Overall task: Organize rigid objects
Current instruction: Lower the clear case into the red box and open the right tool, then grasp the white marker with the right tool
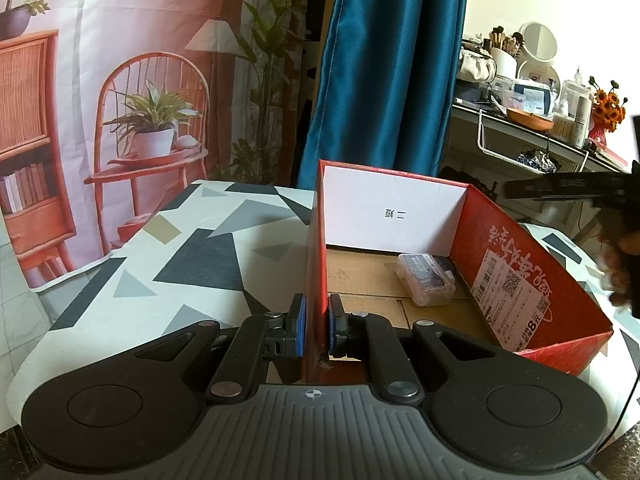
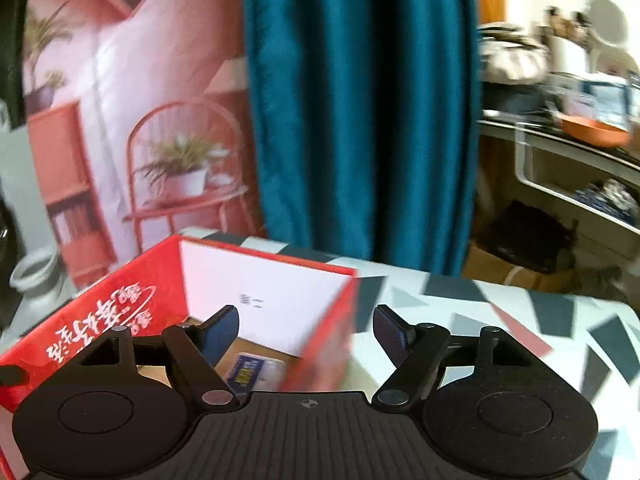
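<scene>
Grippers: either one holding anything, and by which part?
Left gripper is shut on the red box, clamping its near side wall. Right gripper is open, holding nothing.

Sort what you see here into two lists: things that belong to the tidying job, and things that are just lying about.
Belongs to the job:
- red cardboard box
- small clear plastic case inside it
- left gripper, shut on the box wall
- right gripper, open

Just lying about:
- blue curtain
- cluttered dressing shelf
- printed backdrop

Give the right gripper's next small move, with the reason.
Probably draw the right gripper clear of the box: its fingers are open and empty, and the case already lies inside. The left gripper pinches the box wall.
</scene>
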